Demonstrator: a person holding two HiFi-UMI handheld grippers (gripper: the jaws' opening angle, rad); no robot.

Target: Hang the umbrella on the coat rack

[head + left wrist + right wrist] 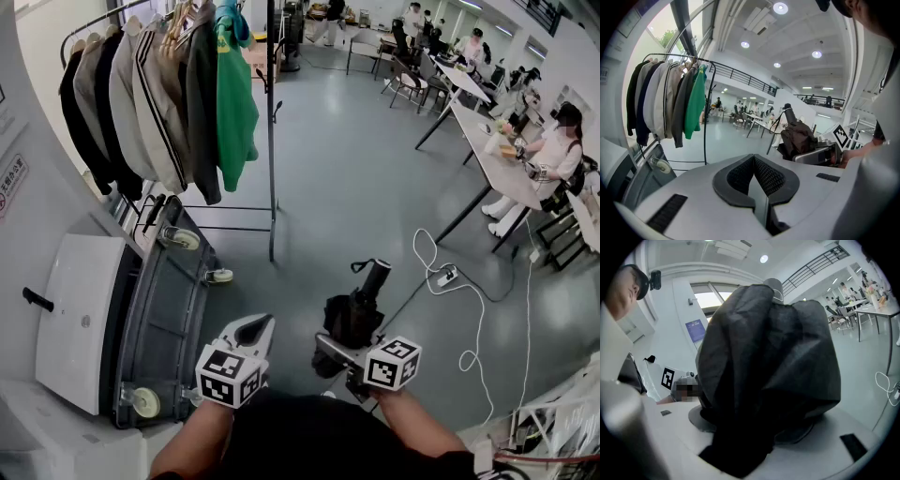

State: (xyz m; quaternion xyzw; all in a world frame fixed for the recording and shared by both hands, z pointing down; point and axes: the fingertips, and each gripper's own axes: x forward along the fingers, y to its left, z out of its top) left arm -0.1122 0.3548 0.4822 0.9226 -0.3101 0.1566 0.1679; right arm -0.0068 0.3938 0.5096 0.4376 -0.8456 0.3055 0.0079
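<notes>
Low in the middle, over grey floor [356, 169], clamped in the right gripper [336, 349]: folded black umbrella [356, 314], handle tilted up and away. Just to its left, left gripper [255, 330], jaws pressed together, holding nothing. Beyond, upper left, coat rack [271, 169] full of jackets [159, 103], well apart from umbrella.

Green top [234, 108] beside pale jackets [155, 103]

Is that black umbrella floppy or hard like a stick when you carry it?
Probably both. The umbrella has loose black cloth bulging around the right tool, so it likely squishes and flops. Its handle sticks out straight, so the middle is probably stiff.
</notes>
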